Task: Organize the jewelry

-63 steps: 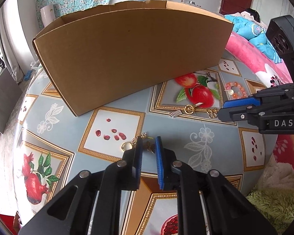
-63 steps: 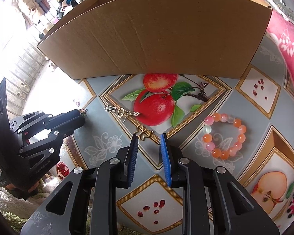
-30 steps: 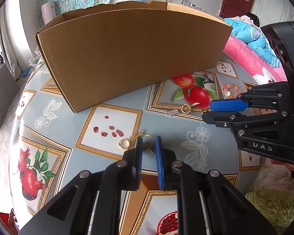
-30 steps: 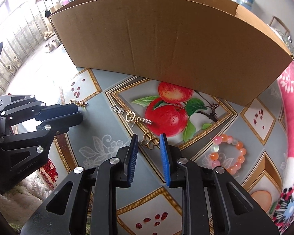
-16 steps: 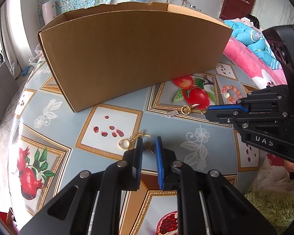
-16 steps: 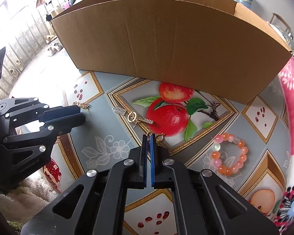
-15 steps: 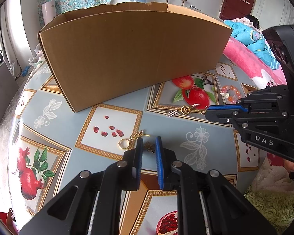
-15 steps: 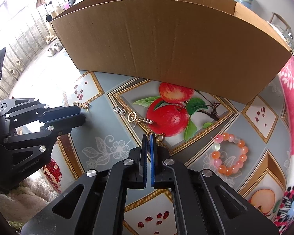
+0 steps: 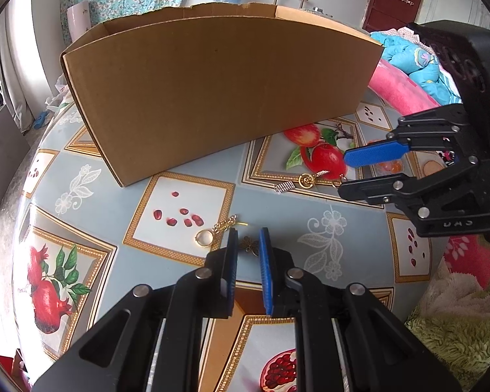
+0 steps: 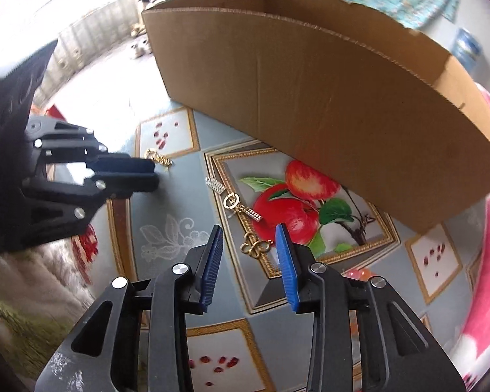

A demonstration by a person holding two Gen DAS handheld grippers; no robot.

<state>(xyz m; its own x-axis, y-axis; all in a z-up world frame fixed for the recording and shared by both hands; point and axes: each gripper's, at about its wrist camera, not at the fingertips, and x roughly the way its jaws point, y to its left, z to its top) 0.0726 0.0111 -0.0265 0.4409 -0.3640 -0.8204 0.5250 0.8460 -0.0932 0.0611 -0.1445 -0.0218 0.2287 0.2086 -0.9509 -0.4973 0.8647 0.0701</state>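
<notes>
Gold clover earring (image 10: pixel 256 245) lies flat between opening right tool (image 10: pixel 249 238) — apart.

The tablecloth (image 9: pixel 359 215) is grey-blue with gold-framed squares, printed with red apples, green leaves, pomegranates and white flowers. The box (image 9: pixel 212 91) is plain brown cardboard, and the earrings (image 10: pixel 256 246) are gold. Both grippers, left (image 9: pixel 247 238) and right (image 10: pixel 249 240), are black with blue pads.

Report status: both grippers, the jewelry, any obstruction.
Right gripper opening around gold clover earring on table. Left gripper narrow, flower charm between pads. Cardboard box behind, unobstructed.
</notes>
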